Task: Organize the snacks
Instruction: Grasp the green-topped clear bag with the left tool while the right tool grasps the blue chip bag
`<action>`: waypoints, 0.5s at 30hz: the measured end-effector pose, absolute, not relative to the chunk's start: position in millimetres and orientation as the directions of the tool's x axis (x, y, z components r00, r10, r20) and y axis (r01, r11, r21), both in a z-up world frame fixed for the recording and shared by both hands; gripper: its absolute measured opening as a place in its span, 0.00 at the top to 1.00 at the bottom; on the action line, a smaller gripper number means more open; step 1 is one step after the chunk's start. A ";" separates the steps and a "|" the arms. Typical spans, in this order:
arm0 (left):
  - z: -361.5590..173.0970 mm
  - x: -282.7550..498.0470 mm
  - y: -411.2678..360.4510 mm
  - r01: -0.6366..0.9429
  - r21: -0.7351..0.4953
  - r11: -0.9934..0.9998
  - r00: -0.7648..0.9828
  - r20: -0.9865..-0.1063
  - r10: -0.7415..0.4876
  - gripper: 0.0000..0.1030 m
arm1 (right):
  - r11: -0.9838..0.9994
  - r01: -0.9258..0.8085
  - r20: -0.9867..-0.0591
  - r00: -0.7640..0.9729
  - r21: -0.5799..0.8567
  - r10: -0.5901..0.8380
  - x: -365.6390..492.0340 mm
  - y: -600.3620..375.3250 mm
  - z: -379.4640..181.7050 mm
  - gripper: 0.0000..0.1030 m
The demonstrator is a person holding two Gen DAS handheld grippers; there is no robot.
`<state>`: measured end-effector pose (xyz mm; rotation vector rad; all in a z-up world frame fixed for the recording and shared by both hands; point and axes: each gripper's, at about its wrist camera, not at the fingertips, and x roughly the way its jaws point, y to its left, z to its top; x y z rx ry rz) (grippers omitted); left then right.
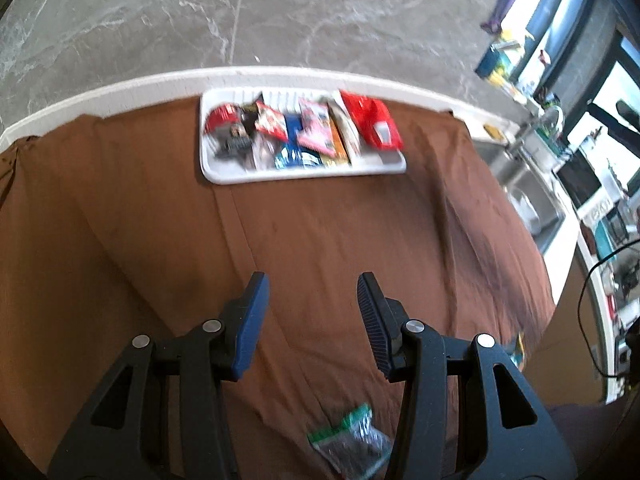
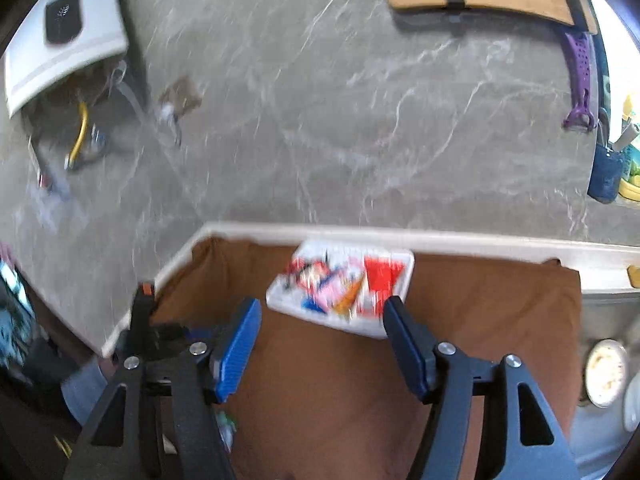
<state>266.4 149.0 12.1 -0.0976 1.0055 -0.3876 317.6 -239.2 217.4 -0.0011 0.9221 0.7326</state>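
Motion blur smears both views, leaving the labels on the snack packets unreadable and the packets in the right wrist view little more than streaks of red, pink, blue and orange. A brown cloth (image 1: 320,220) covers the table, its far and left sides bordered by a white table edge (image 1: 160,88), beyond which grey marbled floor (image 1: 280,12) spreads. Broad, bare cloth lies between the grippers and the white tray (image 1: 224,176), which sits at the far edge of the cloth, close against the white border. The tray holds a crowded row of packets, among them a red packet (image 1: 372,124) at its right end, a pink packet (image 1: 314,128) near the middle and a blue packet (image 1: 296,152) toward the front rim. One clear bag with a green top (image 1: 352,436) lies apart on the near cloth, partly hidden behind the fingers of the left gripper (image 1: 313,288) and cut off by the frame's lower edge. The left gripper hangs over the cloth with its blue-padded fingers spread wide, holding and touching nothing. The right gripper (image 2: 322,312) likewise has its fingers wide apart and empty; its right fingertip overlaps the tray's near corner in view.
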 end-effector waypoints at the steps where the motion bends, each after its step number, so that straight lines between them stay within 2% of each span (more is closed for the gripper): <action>1: 9.1 257.1 146.4 0.280 -0.251 0.927 0.461 -0.812 -0.359 0.57 | 0.755 -0.589 -0.742 0.362 0.287 0.565 308.8 -238.7 210.2 0.35; 8: -14.4 214.4 138.8 0.279 -0.266 0.923 0.381 -0.851 -0.361 0.57 | 0.668 -0.725 -0.883 0.192 0.167 0.428 231.4 -221.9 128.7 0.35; 15: -40.8 171.7 126.8 0.283 -0.249 0.926 0.297 -0.896 -0.332 0.57 | 0.489 -0.870 -0.947 0.110 0.056 0.303 163.5 -203.5 70.1 0.35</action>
